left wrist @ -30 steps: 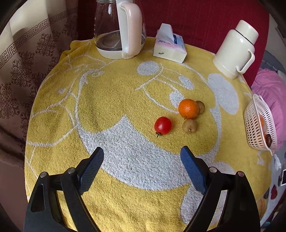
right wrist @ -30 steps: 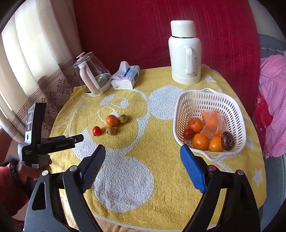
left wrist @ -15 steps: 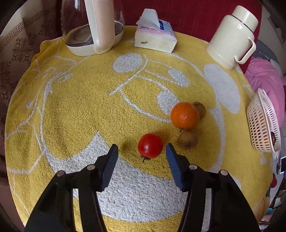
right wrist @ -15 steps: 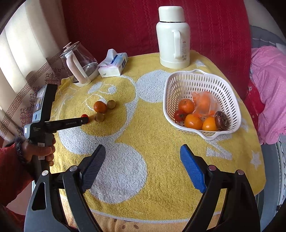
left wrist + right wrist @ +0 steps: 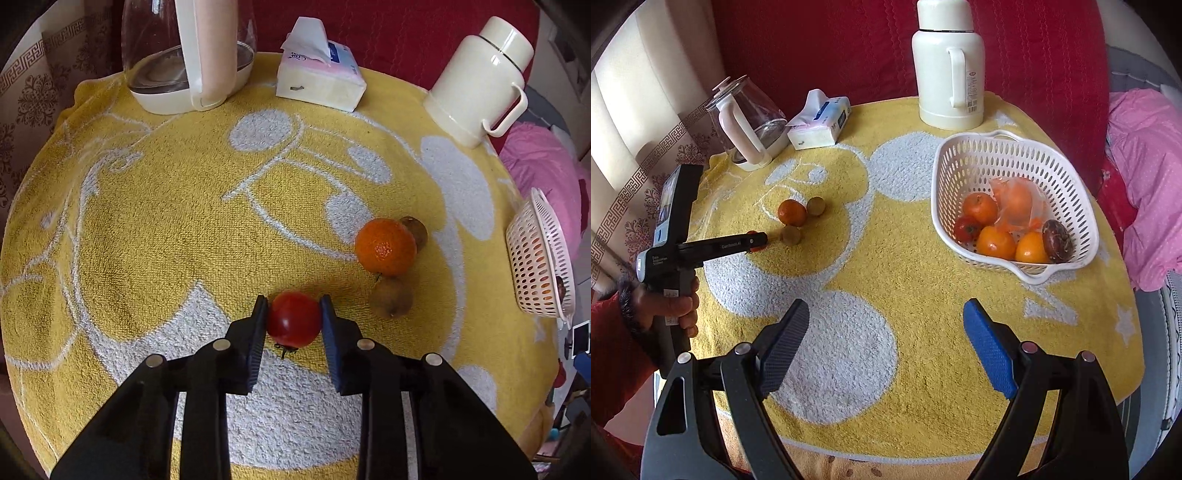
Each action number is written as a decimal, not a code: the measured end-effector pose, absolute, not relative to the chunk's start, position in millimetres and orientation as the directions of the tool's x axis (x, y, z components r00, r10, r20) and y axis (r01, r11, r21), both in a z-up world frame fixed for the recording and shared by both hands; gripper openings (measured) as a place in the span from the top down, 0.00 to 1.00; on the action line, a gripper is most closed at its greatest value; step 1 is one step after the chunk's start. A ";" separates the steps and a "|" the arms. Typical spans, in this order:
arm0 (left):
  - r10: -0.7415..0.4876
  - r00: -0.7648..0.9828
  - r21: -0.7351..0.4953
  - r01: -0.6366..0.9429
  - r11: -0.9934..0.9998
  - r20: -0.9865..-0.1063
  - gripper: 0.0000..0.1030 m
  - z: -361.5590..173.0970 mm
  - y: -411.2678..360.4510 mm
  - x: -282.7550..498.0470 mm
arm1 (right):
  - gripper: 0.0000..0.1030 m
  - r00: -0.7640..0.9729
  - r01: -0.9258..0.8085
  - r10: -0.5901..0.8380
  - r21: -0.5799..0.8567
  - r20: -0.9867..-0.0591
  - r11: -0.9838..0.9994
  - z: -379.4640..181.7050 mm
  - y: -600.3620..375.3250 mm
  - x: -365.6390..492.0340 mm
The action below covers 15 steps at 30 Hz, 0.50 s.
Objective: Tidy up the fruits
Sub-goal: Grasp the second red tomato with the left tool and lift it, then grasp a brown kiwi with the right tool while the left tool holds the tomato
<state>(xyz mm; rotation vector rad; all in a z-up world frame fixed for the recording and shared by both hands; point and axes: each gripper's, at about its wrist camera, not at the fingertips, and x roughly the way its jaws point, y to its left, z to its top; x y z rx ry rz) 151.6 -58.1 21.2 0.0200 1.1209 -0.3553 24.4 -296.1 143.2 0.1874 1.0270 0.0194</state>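
Observation:
My left gripper (image 5: 293,314) is shut on a red tomato (image 5: 294,318) that rests on the yellow towel (image 5: 166,221). Just right of it lie an orange (image 5: 386,246) and two brown kiwis (image 5: 392,297), (image 5: 416,232). In the right wrist view the left gripper (image 5: 755,240) reaches in from the left beside the orange (image 5: 791,212). My right gripper (image 5: 886,347) is open and empty above the towel's near edge. The white basket (image 5: 1075,206) at the right holds several oranges, a tomato and a dark fruit.
A glass kettle (image 5: 184,55), a tissue pack (image 5: 319,83) and a cream thermos (image 5: 476,74) stand along the far edge. The basket rim (image 5: 539,258) shows at the right of the left wrist view. Pink cloth (image 5: 1145,184) lies beyond the table.
My left gripper moved forward to the tomato and closed on it. The right gripper drifted a little; it stays open.

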 end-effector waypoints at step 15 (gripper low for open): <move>-0.257 0.453 -0.192 0.185 0.964 -0.854 0.72 61.5 12.1 116.0 | 0.16 0.478 -0.075 0.216 0.205 -0.852 0.976 112.6 -235.5 96.0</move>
